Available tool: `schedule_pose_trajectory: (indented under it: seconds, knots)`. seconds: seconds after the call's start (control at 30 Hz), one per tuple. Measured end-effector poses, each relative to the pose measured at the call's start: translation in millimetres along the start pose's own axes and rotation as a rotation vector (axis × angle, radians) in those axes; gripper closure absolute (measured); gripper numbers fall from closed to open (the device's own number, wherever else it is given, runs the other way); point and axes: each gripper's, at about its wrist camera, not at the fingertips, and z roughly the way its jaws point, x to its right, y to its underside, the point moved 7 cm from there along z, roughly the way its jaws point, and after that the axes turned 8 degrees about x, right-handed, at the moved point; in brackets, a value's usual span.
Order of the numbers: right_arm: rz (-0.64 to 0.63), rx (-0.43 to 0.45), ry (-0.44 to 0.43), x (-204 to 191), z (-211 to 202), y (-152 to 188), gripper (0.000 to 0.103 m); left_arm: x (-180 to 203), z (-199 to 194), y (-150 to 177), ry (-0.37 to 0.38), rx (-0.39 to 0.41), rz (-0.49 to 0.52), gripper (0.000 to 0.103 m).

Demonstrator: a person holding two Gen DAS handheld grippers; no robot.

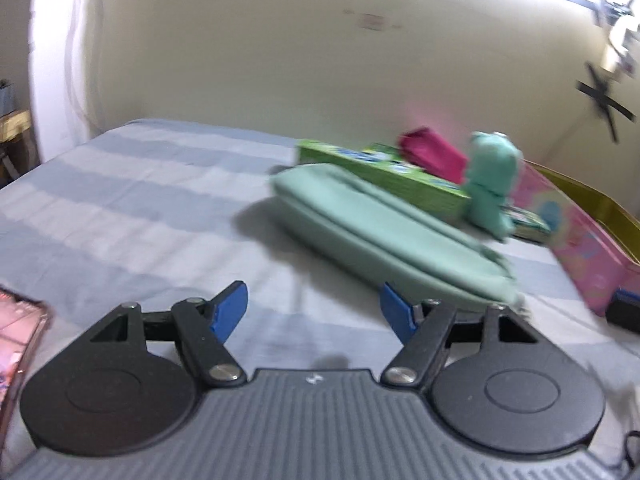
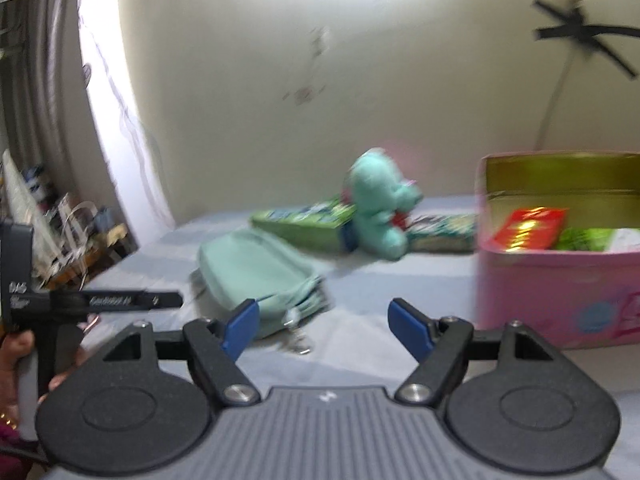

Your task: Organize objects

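Note:
A mint-green pouch (image 1: 384, 224) lies on the striped bed sheet (image 1: 140, 208), also in the right wrist view (image 2: 256, 264). Behind it lie a green box (image 1: 376, 176) (image 2: 308, 224), a teal plush toy (image 1: 492, 184) (image 2: 380, 208) and a magenta item (image 1: 432, 152). An open pink tin (image 2: 560, 292) (image 1: 580, 240) holds a red packet (image 2: 528, 228) and a green packet (image 2: 588, 240). My left gripper (image 1: 314, 312) is open and empty, just short of the pouch. My right gripper (image 2: 322, 328) is open and empty, between the pouch and the tin.
A phone in a pink case (image 1: 20, 340) lies at the left edge of the bed. A dark object (image 1: 624, 312) sits by the tin. A second patterned box (image 2: 444, 232) lies behind the plush. The left hand-held tool (image 2: 52, 312) shows at the left. Clutter (image 2: 68, 232) stands beside the bed.

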Motion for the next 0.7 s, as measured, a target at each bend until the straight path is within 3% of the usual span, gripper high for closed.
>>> schedule_pose_trajectory:
  seconds: [0.17, 0.43, 0.5, 0.53, 0.57, 0.7]
  knots:
    - [-0.16, -0.062, -0.02, -37.5, 34.9, 7.0, 0.008, -20.2, 3.2, 5.5, -0.029, 0.013, -0.064, 0.028]
    - [-0.421, -0.092, -0.031, -80.6, 83.8, 10.7, 0.007, -35.9, 2.9, 4.1, 0.01, 0.04, -0.188, 0.028]
    - [-0.463, -0.105, -0.027, -87.5, 96.2, 13.2, 0.013, -38.0, 3.9, 3.9, 0.025, 0.038, -0.206, 0.028]
    - [-0.486, -0.12, -0.028, -91.1, 102.7, 14.9, 0.024, -37.7, 3.9, 3.9, 0.03, 0.038, -0.21, 0.028]
    - [-0.511, -0.134, -0.028, -94.3, 107.6, 16.6, 0.041, -36.9, 3.7, 3.8, 0.034, 0.04, -0.21, 0.028]
    - [-0.584, -0.149, -0.051, -104.3, 111.6, 22.6, 0.063, -34.9, 3.4, 3.5, 0.048, 0.043, -0.204, 0.028]
